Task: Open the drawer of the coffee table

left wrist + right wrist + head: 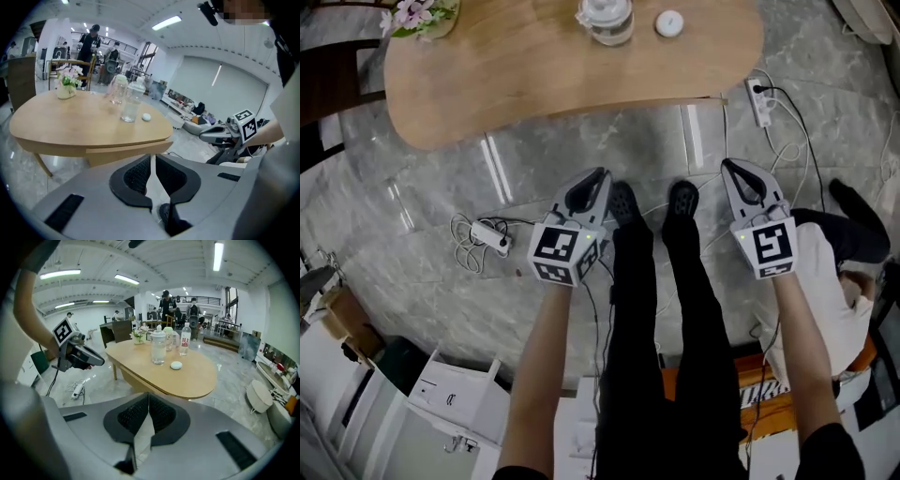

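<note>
Forearms reaching up from lower edge, angled down toward coffee table in upper frame. Left gripper centre left, jaws a sliver apart, empty; right gripper centre right, jaws closed, empty. Drawer shut beneath tabletop rim, hidden in head view; table's far edge cut off at top.
</note>
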